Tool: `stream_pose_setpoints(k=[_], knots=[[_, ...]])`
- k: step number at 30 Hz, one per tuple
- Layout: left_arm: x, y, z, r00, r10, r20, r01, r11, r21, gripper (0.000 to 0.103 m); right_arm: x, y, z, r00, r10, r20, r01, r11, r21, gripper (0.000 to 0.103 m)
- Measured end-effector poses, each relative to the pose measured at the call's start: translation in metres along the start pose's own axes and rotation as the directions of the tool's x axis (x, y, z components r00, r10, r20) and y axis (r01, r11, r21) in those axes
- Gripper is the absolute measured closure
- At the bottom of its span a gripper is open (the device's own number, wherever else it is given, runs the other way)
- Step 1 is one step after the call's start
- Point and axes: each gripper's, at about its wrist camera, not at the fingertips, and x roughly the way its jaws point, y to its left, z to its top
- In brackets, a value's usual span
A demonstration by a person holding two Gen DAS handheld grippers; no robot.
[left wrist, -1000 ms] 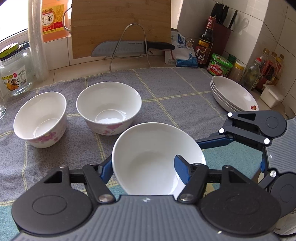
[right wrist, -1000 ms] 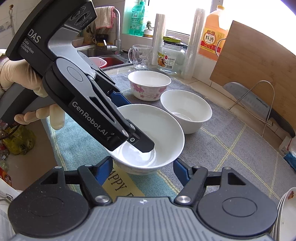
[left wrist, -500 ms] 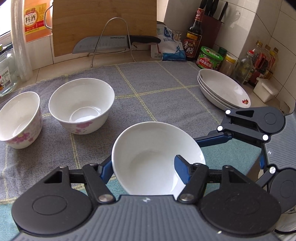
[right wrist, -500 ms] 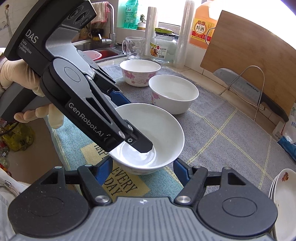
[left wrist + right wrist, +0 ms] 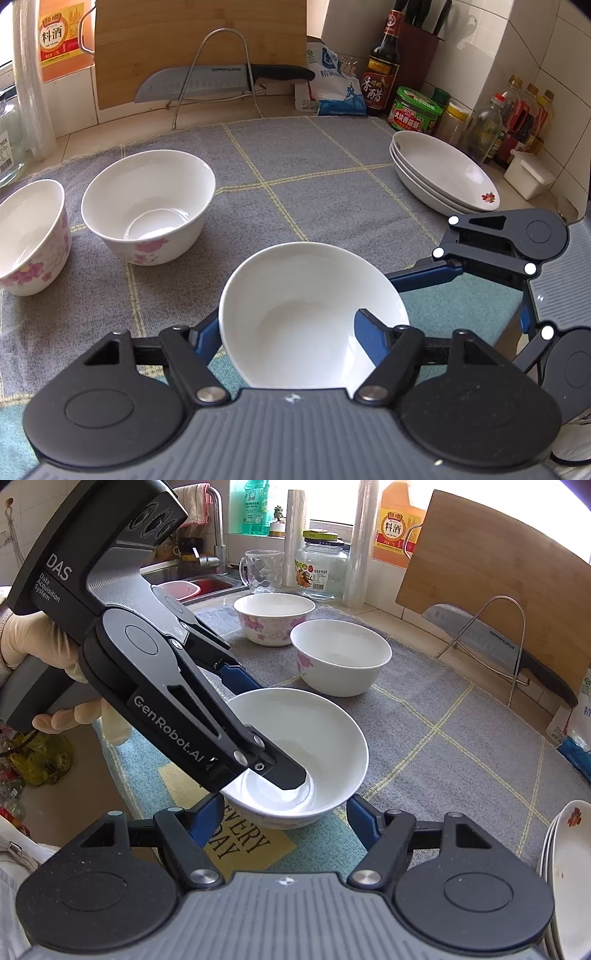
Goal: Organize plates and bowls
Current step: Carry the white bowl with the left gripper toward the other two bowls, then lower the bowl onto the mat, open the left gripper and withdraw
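White porcelain, the plain bowl (image 5: 314, 317) sits at the mat's (image 5: 332, 192) near edge; our left gripper (image 5: 284, 332) and right gripper (image 5: 284, 818) have just been opening, their jaws astride its rim but not clamped, so we judge it released.

A tiled counter (image 5: 92, 133) carried a grey checked cloth (image 5: 332, 192) and, at the near edge, a teal mat (image 5: 255, 845) with lettering. On the cloth stood two floral bowls (image 5: 147, 206) (image 5: 29, 236) side by side, a plain white bowl (image 5: 310, 317) nearer the mat, and a stack of plates (image 5: 443, 173) to the right. Behind the cloth, on bare counter, stood a wire rack (image 5: 218, 74) with a knife, a cutting board (image 5: 199, 33), jars and bottles.
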Motion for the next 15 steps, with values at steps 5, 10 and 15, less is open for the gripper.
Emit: stream_pose_setpoints(k=[5, 10, 15], knots=[[-0.009, -0.003, -0.001, 0.998, 0.040, 0.050, -0.042, 0.999, 0.032, 0.007, -0.006, -0.002, 0.001, 0.999, 0.029, 0.033, -0.029, 0.999, 0.023, 0.000], [-0.022, 0.000, -0.002, 0.992, 0.079, 0.101, -0.081, 0.997, 0.016, 0.007, -0.011, -0.006, 0.001, 0.999, 0.019, 0.032, -0.020, 0.999, 0.040, 0.000], [-0.045, 0.007, -0.010, 0.976, 0.140, 0.170, -0.140, 0.990, -0.008, 0.006, -0.020, -0.008, 0.002, 0.999, 0.007, 0.043, -0.010, 0.999, 0.053, 0.000]])
